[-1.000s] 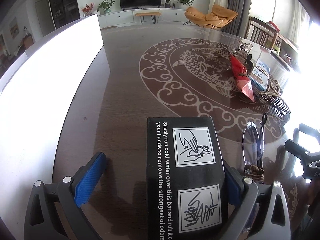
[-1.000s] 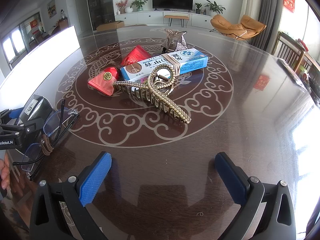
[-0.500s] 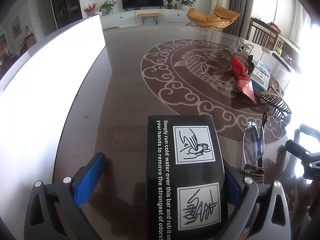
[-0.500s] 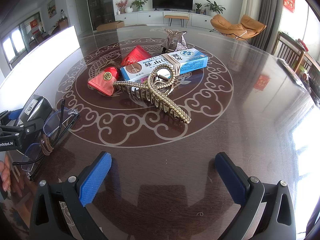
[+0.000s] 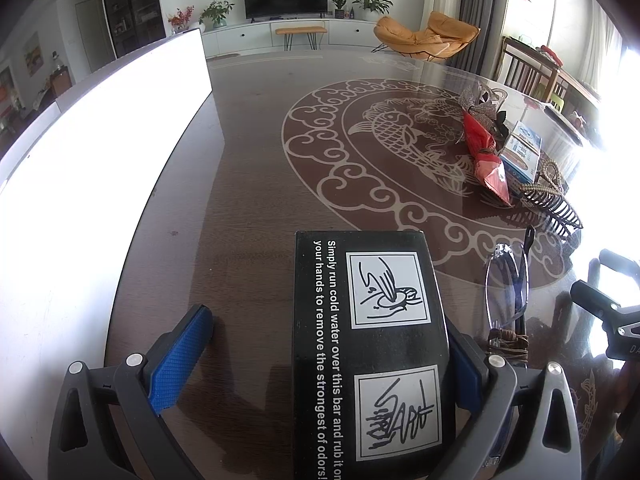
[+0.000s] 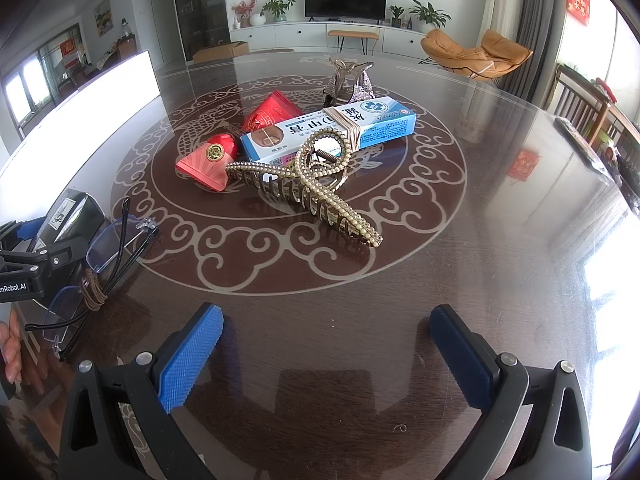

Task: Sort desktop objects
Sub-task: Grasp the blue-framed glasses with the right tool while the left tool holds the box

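— What's the left gripper (image 5: pixel 324 360) doing from where you stand?

— Its fingers are spread wide. A black box (image 5: pixel 372 352) with white printing lies between them on the tabletop (image 5: pixel 248 168), pushed up against the right blue pad; the left pad (image 5: pixel 180 364) stands clear of it with a gap of bare wood. So it is released, not clamped on the box.

— And beside the box?

— A pair of folded glasses (image 6: pixel 100 256) just to its right, with a brown cord (image 6: pixel 93 292) wound round the arms. A hand (image 6: pixel 12 352) shows at the edge near the left gripper's body.

— The right gripper (image 6: pixel 324 356)?

— Also released, fingers apart, hovering over empty tabletop with nothing between the blue pads.

— Where is the rest of the stuff?

— Heaped near the middle of the tabletop, on the fish-and-cloud pattern, well apart from both grippers. A big pearl-studded hair claw (image 6: pixel 308 188) lies nearest the right gripper. It leans against a blue and white carton (image 6: pixel 332 132) banded with rubber bands. Two red packets (image 6: pixel 212 156) lie touching the carton's left end, one behind the other. A second glittery hair clip (image 6: pixel 352 80) stands just behind the carton.

— Anything along the left edge?

— A long white panel (image 5: pixel 80 184), washed out by glare.
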Motion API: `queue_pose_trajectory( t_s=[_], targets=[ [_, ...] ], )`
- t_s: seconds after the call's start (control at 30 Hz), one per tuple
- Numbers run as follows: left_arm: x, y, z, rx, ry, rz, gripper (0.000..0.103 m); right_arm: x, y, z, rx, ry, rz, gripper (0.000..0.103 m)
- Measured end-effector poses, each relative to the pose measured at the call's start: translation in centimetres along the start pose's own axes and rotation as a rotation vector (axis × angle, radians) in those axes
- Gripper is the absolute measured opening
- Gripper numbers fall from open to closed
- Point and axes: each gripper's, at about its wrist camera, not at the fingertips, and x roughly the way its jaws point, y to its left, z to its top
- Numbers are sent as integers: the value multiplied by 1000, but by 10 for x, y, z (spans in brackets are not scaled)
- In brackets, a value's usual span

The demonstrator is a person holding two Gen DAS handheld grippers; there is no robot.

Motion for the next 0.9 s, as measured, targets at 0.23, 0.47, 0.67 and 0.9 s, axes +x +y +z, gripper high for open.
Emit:
queue_pose_trajectory(
  t_s=[0.23, 0.47, 0.67, 0.9],
  targets=[
    [0, 0, 1, -1, -1, 2, 103, -9, 11, 15, 169, 33, 129, 103],
    [-8, 7, -11, 60, 4, -34, 103, -18, 87, 46, 81, 34, 218, 103],
    [-18, 21, -28, 44, -10, -28, 103, 1, 104, 27, -27, 86, 154, 103],
    [-18, 19, -29, 45, -16, -29, 103, 1, 101, -4, -192, 57, 126, 103]
  ],
)
